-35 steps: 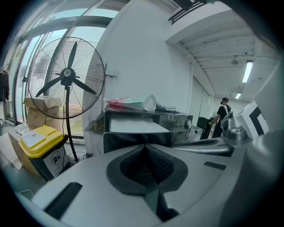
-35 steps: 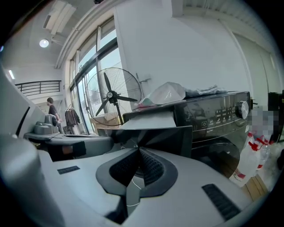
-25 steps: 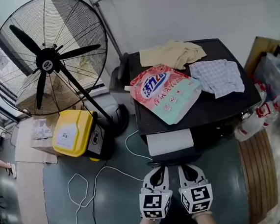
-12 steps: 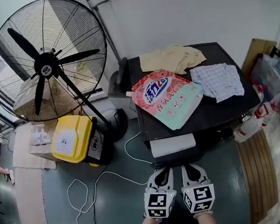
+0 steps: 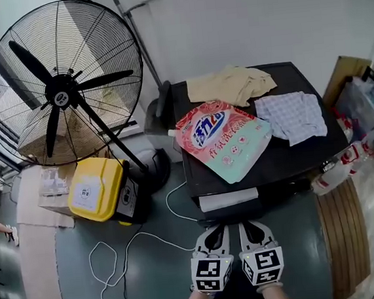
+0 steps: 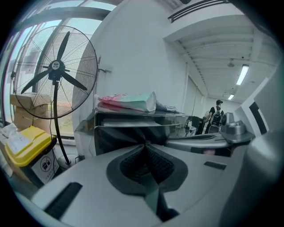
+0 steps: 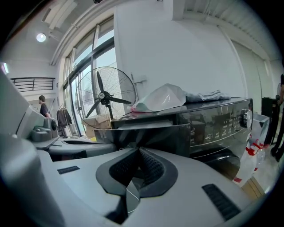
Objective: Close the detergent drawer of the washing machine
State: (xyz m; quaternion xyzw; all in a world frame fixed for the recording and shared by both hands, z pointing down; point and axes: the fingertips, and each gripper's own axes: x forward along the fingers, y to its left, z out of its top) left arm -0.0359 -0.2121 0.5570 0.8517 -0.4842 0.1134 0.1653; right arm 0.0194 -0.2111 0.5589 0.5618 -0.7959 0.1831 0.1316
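Two grippers, how do they stand? the desk asks.

Both closed, I answer. The left gripper [image 5: 213, 228] has its pads [image 6: 133, 162] pressed together with nothing between them. The right gripper [image 5: 247, 225] is the same, pads [image 7: 148, 166] meeting, empty. They sit side by side, just apart.

And the drawer?

Straight ahead of both tips, very near; I cannot tell whether they touch it. The drawer [image 5: 229, 199] sticks part way out of the front of the washer [image 5: 286, 152]. I see its pale top from the head view and its dark face just beyond the jaws in each gripper view.

What lies past it?

Beyond the drawer, on the washer's top, a detergent bag [image 5: 222, 135] lies flat. Farther on is a beige cloth [image 5: 231, 82], and right of the bag a checked cloth [image 5: 294, 117].

Anything off to the side?

Left of the left gripper a white cable [image 5: 133, 239] loops over the floor. Farther left stands a yellow bin [image 5: 95, 187], with a big fan [image 5: 62, 85] beyond it.
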